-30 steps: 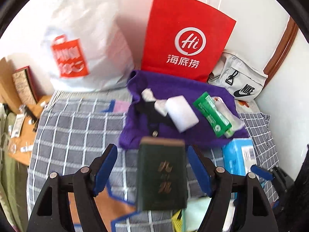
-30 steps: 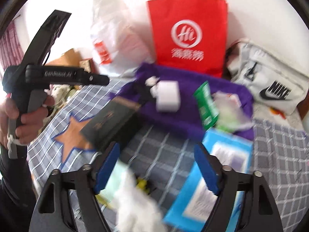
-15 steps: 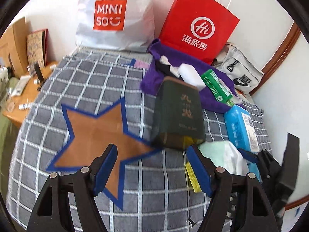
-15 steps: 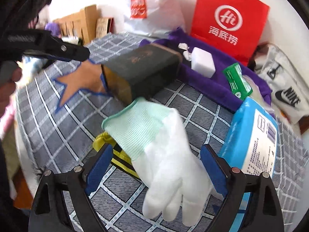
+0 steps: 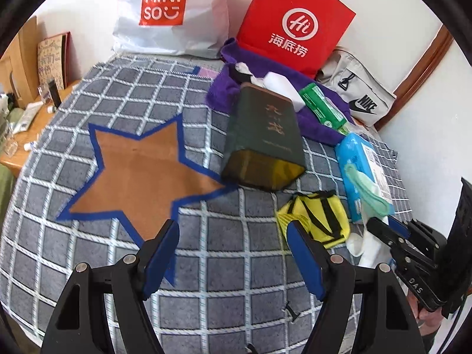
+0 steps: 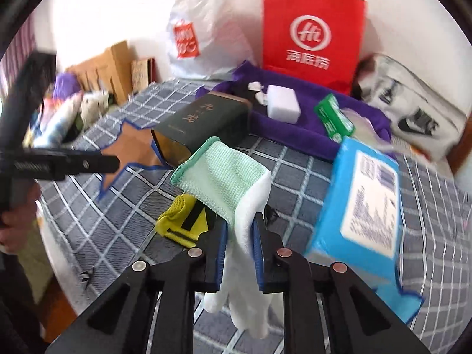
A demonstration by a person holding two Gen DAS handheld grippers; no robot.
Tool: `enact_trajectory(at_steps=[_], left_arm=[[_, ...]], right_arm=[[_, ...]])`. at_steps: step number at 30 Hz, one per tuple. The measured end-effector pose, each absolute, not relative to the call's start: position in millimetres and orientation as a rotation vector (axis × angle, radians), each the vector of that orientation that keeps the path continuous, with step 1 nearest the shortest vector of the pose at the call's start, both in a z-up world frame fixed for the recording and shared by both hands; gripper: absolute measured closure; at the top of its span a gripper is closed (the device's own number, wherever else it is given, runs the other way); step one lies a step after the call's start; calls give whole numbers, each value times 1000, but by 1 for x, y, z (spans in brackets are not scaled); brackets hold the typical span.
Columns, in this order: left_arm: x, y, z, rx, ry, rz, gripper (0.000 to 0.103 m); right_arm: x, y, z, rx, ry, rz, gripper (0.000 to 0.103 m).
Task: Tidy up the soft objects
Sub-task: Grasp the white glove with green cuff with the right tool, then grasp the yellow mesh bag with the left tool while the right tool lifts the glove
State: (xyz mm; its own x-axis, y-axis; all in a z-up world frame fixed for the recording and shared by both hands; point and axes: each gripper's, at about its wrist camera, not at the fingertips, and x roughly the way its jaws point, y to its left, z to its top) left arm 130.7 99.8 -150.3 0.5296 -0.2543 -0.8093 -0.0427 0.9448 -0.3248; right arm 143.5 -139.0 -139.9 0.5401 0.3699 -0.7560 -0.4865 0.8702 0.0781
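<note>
right wrist view shows the right gripper pinching a white glove with a mint-green cuff, its blue pads pressed against the fabric, the glove's fingers hanging below the jaws. it is held above the grey checked blanket, over a yellow-and-black item, beside a blue tissue pack and near a dark green box. left wrist view shows the left gripper spread wide, holding nothing, above the blanket by the orange star patch.

Left gripper wide apart and empty, right gripper pinched on white glove.
</note>
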Motion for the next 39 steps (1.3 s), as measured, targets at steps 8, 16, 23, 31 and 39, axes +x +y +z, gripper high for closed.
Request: enact_trajectory(at_steps=[8,16,23,31,39], left_arm=[[126,65,-159,-294,1047,-173,29],[131,28,-165,-215,1065,-163,29],[139,16,-178,-223,1096,-152,29],[155,4,-185,-219,1095,-137,29],[172,-3,-194,-167,1078,-93,30]], right_arm=[[115,-188,-141,-43,871,433,87],[94,-228,-150,37,864,407,87],[97,-252,-186,55,928,340,87],[100,-267,-208,80,935,325,84],[97,-266,-213,60,902,357,70]])
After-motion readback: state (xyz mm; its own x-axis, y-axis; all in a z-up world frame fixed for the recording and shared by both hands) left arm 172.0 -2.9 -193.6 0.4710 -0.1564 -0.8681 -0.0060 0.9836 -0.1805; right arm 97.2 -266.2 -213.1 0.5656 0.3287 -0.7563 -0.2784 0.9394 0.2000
